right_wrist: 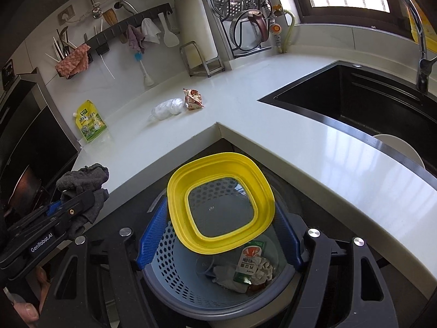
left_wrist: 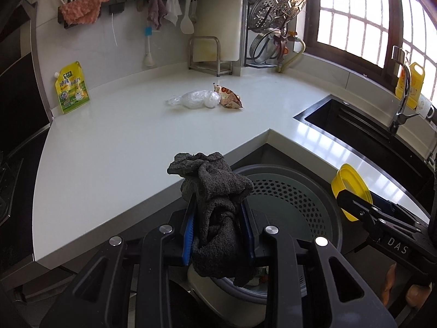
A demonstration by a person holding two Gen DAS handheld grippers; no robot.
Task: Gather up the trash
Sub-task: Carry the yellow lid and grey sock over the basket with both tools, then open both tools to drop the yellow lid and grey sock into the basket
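Observation:
My left gripper (left_wrist: 218,213) is shut on a dark grey rag (left_wrist: 215,199) and holds it above the near rim of a perforated grey trash basket (left_wrist: 314,199) below the counter corner. My right gripper (right_wrist: 221,229) is shut on a yellow-rimmed clear lid (right_wrist: 221,202) and holds it over the basket (right_wrist: 174,273). It also shows in the left wrist view (left_wrist: 349,186). The basket holds a green carton (right_wrist: 250,259) and crumpled paper (right_wrist: 263,269). A crumpled clear plastic bag (left_wrist: 196,99) and a snack wrapper (left_wrist: 229,97) lie on the white counter (left_wrist: 123,142).
A yellow-green spout pouch (left_wrist: 72,87) leans against the back wall at the left. A black sink (right_wrist: 355,104) with a tap (left_wrist: 404,87) is at the right. A cutting-board stand (left_wrist: 210,54) and a pot-lid rack (left_wrist: 273,22) stand at the back.

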